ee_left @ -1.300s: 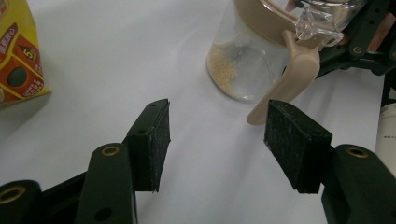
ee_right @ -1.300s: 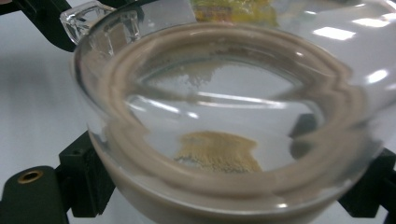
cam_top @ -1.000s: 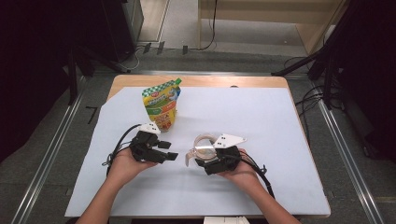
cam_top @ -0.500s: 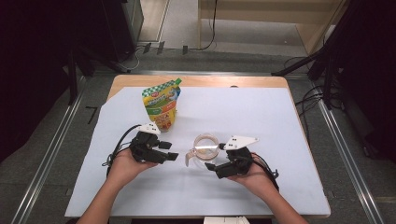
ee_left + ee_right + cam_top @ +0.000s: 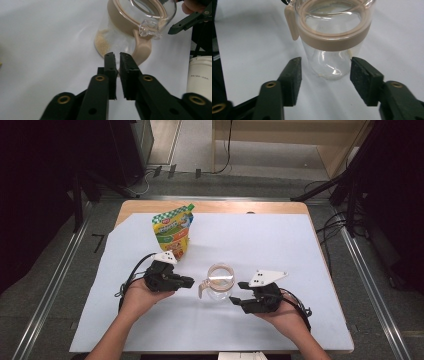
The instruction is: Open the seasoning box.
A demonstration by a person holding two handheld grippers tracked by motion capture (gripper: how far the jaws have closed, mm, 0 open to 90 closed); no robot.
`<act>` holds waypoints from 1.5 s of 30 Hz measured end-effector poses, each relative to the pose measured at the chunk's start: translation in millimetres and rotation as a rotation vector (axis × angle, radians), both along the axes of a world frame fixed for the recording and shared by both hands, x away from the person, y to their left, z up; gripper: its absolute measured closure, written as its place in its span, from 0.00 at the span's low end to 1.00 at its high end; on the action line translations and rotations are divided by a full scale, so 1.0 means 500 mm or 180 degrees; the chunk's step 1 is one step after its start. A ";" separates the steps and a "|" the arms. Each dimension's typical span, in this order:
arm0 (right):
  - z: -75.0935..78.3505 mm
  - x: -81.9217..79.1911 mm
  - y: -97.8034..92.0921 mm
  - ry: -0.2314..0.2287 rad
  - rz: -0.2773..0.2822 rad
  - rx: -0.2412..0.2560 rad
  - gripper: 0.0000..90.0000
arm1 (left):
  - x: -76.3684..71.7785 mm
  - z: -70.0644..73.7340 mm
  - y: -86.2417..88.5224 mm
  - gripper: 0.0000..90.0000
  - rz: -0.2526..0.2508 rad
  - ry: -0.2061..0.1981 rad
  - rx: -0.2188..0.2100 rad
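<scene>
On the left of the white sheet that covers the table, we see a person's left hand holding the left gripper, whose black jaws point right toward the middle of the table. In the left gripper view its two jaws are pressed almost together with only a thin slit between them and nothing caught there. Just far of this gripper, toward the far left of the sheet, a green and yellow pouch stands upright with its spout cap at the top corner. Near the centre of the sheet stands the glass jar, upright and open-mouthed, with a beige band round its rim and a beige tab hanging down its side; it sits between the two grippers. In the left gripper view we also see a white cup at the right edge. To the right, the right hand holds the right gripper, angled left toward the jar and just short of it. In the right gripper view its jaws are spread wide, one to each side of the jar's lower body, near the glass but apart from it.
</scene>
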State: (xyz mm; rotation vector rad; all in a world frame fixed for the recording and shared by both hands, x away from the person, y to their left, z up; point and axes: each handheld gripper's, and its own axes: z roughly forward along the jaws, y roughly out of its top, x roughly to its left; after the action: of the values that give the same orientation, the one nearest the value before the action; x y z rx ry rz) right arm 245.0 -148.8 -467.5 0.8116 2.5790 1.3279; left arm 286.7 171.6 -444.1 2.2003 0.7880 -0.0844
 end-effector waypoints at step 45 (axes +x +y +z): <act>-0.011 0.048 0.010 0.0148 -0.0529 0.0046 1.00 | -0.043 -0.021 -0.097 1.00 -0.0319 0.0044 0.0056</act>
State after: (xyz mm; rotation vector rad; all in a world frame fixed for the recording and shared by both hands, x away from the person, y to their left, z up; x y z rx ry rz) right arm 268.9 -143.8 -473.1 1.0460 2.4754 1.2953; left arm 265.4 123.1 -454.7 2.2576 0.6881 -0.1433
